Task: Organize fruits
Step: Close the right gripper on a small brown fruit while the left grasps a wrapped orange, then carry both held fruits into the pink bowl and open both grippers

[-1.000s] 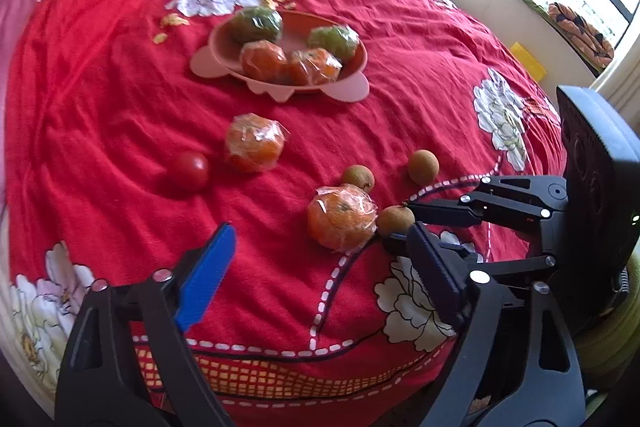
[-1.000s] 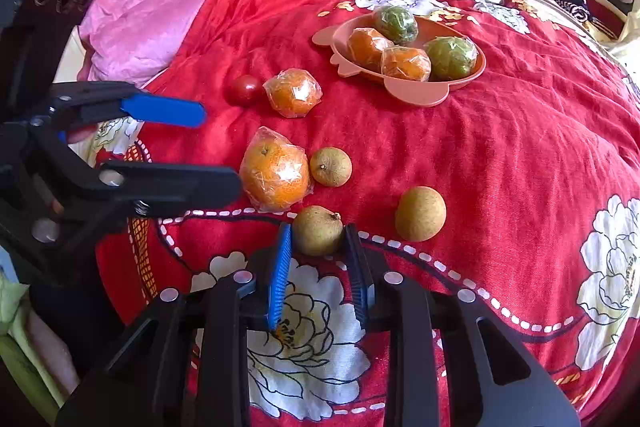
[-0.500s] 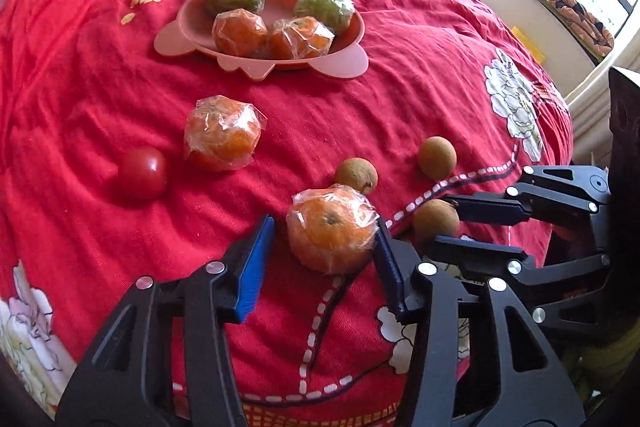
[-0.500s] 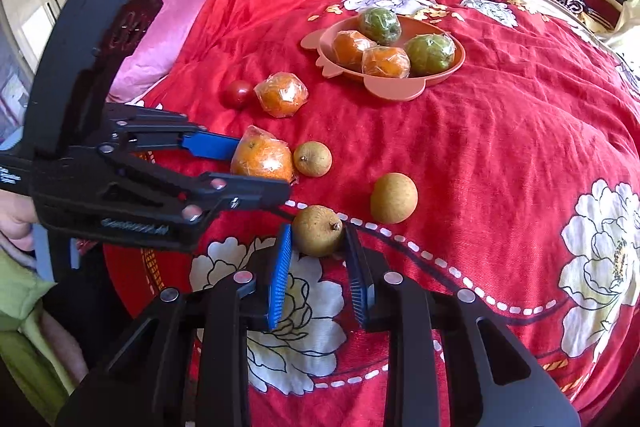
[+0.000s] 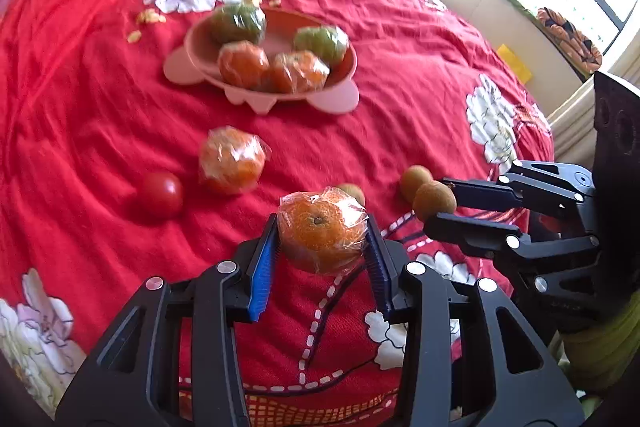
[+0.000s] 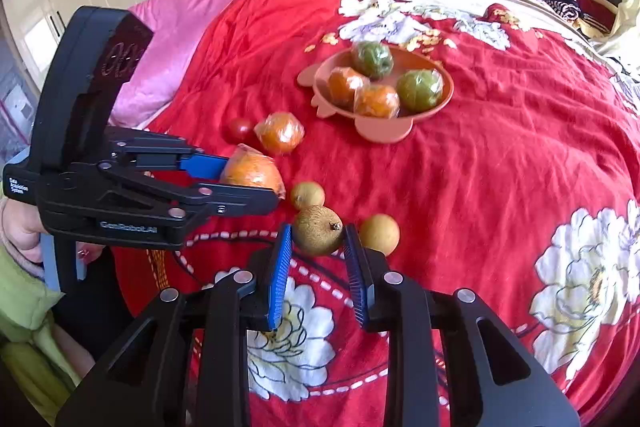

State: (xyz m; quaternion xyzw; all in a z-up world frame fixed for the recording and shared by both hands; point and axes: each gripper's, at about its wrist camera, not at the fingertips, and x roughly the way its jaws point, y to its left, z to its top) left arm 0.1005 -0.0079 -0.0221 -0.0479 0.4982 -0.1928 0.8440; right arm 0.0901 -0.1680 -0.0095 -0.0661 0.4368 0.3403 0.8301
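Left claw (image 5: 322, 247) has just been closing and its ridged blue pads now pinch a plastic-wrapped orange (image 5: 322, 229), crinkly film and all. Right claw (image 6: 318, 247) is clamped on a small round brown fruit (image 6: 318, 230) with dull rough skin. My guess is both are headed for the pink bowl (image 6: 448, 89) at the far side of the red bedspread (image 6: 500, 167), where four wrapped fruits already sit.
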